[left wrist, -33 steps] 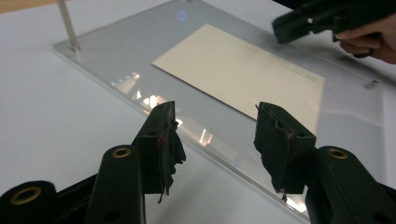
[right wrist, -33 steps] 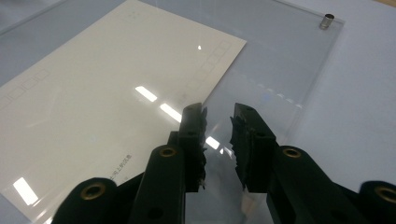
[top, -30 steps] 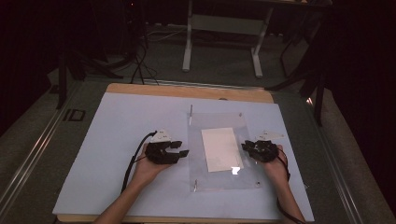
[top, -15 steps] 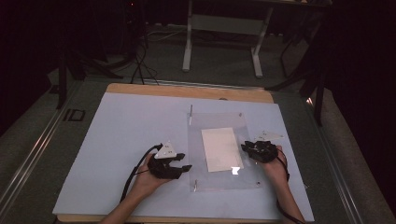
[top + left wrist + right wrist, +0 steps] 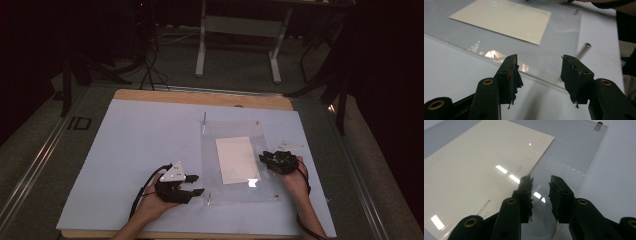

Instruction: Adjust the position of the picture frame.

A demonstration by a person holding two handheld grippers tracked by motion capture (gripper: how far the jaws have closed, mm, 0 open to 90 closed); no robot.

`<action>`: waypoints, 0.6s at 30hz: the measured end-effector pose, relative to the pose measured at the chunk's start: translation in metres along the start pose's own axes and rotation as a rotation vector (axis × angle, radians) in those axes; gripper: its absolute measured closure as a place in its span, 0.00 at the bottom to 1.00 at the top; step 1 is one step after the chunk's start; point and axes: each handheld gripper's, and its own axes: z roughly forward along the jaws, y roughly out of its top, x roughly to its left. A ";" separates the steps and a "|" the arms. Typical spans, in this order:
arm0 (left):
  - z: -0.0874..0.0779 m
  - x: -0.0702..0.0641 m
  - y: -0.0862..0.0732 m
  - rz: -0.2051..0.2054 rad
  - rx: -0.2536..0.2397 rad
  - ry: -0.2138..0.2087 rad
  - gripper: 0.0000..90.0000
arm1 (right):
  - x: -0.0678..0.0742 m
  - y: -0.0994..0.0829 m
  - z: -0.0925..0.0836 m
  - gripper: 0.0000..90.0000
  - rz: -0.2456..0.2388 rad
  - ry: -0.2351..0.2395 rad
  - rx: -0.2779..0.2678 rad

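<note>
Lying flat right of the desk's (image 5: 125, 150) middle, the clear acrylic sheet (image 5: 240, 195) covers a cream card (image 5: 237, 160). The left gripper (image 5: 197, 185) has dropped toward the near edge, jaws wide apart beside the sheet's near-left corner, probably to lift it. The right gripper (image 5: 265, 159), slightly parted, empty, hovers over its right edge.

Black left claw (image 5: 539, 72) with brass rivets and torn jaw padding.

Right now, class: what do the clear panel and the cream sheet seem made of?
Clear panel: likely acrylic, possibly glass; glossy, see-through, with light reflections and a visible edge. Cream sheet: apparently matte paper or card with faint print, lying flat at the panel.
</note>
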 end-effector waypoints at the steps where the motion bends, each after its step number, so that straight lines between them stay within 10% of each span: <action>1: 0.000 -0.002 -0.001 0.013 -0.001 -0.005 0.55 | 0.000 0.000 0.000 0.79 0.000 -0.001 -0.001; 18: 0.019 -0.017 0.001 0.089 0.035 -0.074 0.65 | 0.001 0.000 0.001 0.78 -0.003 -0.003 0.000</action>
